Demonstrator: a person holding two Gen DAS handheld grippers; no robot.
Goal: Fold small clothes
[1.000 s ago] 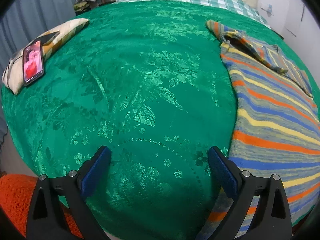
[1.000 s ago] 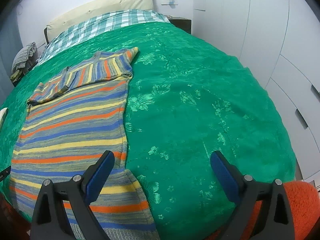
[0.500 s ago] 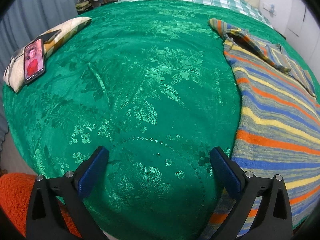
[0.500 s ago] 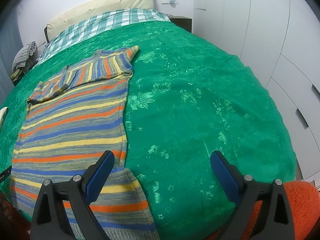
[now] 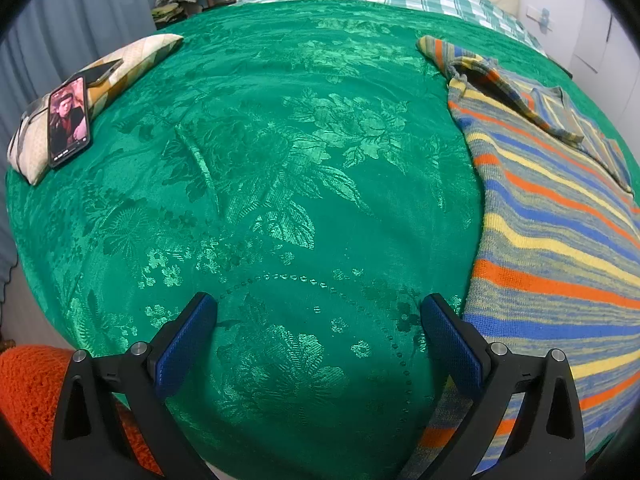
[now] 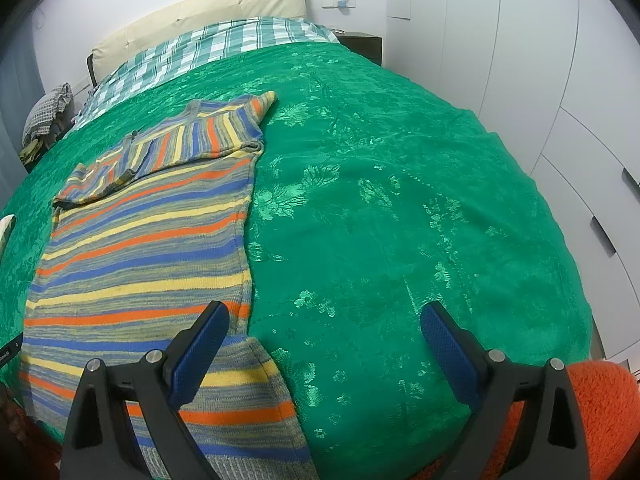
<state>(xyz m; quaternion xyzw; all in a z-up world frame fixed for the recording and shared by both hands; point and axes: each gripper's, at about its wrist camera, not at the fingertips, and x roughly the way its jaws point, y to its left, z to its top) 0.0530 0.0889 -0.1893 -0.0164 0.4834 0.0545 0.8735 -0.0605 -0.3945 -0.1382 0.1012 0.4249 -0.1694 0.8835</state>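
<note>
From the left wrist view, the only screen in sight is a phone (image 5: 68, 120) lying on a pale cushion (image 5: 100, 92) at the far left of the bed; it shows a person's picture, and the small line of writing under it is too tiny to read; the left gripper (image 5: 318, 334) hangs low over the green bedspread (image 5: 280, 180) with its blue-padded fingers (image 5: 186, 344) spread wide and nothing between them; its right finger sits just beside the edge of the striped sweater (image 5: 560, 240), though I cannot tell whether it touches; the sweater lies flat on the right side of the bed, sleeves folded across its upper part.

From the right wrist view, the right gripper (image 6: 324, 336) is likewise spread wide and empty, pointing up the bed toward the plaid sheet (image 6: 208, 52) and headboard (image 6: 200, 12); its left finger hovers over the sweater's lower hem area, its right finger over bare bedspread; an orange rug (image 6: 600, 412) shows at the lower right; white wardrobe doors (image 6: 560, 80) stand along the right.
</note>
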